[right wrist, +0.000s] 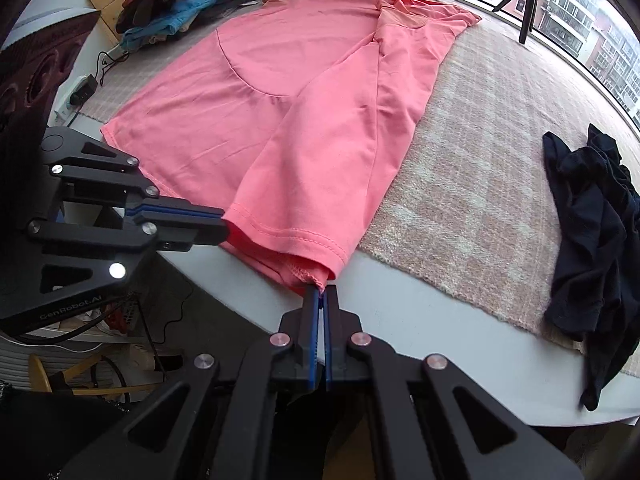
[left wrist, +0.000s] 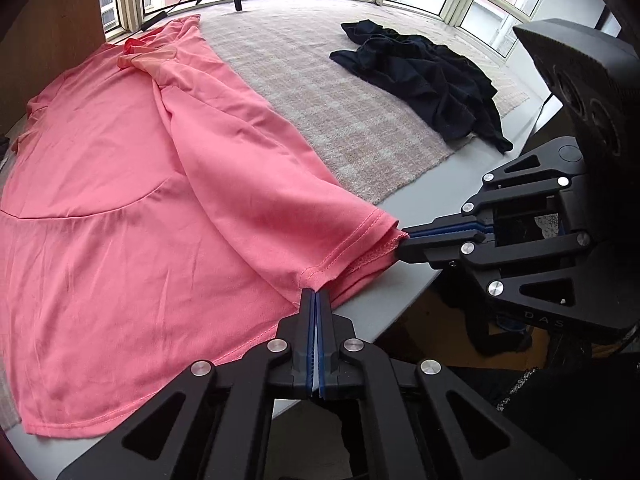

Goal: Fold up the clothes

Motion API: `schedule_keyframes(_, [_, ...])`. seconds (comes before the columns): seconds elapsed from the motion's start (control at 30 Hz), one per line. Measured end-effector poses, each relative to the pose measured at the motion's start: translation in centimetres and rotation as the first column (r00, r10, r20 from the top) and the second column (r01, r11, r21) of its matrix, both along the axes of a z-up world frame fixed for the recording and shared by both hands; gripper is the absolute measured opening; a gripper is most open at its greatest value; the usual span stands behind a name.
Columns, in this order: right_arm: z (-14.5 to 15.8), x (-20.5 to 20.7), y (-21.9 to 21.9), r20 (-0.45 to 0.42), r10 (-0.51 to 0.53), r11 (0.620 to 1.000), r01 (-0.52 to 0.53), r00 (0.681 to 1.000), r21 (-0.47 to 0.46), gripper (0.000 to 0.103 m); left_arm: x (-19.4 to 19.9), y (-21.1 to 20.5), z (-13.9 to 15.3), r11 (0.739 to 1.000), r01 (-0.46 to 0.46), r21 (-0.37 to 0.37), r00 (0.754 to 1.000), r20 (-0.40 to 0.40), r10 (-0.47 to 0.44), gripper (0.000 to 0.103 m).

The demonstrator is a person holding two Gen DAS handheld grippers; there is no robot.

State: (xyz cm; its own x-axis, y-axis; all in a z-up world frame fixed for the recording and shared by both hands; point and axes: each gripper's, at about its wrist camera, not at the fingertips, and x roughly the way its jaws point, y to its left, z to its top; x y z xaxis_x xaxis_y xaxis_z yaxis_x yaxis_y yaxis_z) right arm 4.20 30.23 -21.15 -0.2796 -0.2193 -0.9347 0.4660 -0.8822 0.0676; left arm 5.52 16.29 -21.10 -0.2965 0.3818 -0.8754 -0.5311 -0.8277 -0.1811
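- While both tongs are closed on the hem of the pink shirt [left wrist: 132, 184], the left tongs [left wrist: 315, 294] pinch the hem at a seam, and the right tongs [right wrist: 321, 290] pinch the folded corner just beside it; in the left view the right tongs [left wrist: 404, 238] come in from the right.
- Just under and behind the tongs is the grey tabletop [right wrist: 420, 320], and the gripped hem lies at its near edge, so this part of the cloth has little support.
- Beyond the tongs the pink shirt lies spread on a checked mat [right wrist: 480, 160], with its right side already folded over toward the middle; the neck is at the far end.
- To the right of the tongs, well apart, a dark garment [right wrist: 592, 220] lies crumpled and is not yet folded.
- Far to the left of the right tongs a stack of clothes [right wrist: 192, 0] rests near the wall.
- What could go wrong, in my judgement: the two grips are very close together, so when the hem is lifted the rest of it may sag and the fold may become crooked.
- If only a thin edge is between the pads, a pull could let the cloth slip out, and the folded side could open again.
- A fast drag may also wrinkle the mat.
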Motion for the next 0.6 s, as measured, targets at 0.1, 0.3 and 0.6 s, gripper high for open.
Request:
schedule_keyframes(0.1, [-0.3,-0.4,0.6,0.016,-0.018,1.000,0.019,1.000,-0.011,0.003,0.4,-2.6,1.0,0.995,-0.084,0.060,0.996,-0.005,0.084,0.000])
schedule_keyframes(0.3, [0.3,0.6,1.8,0.042,-0.020,0.995,0.024,0.999,-0.094,0.011,-0.2,-5.2,-1.4,0.983,-0.183,0.007,0.982,0.044,0.183,0.000])
schedule_keyframes(0.6, [-0.6,-0.8,-0.4,-0.014,0.055,0.997,-0.056,0.998,-0.062,0.013,-0.4,-5.4,-1.8,0.984,-0.179,0.005,0.982,0.062,0.179,0.000])
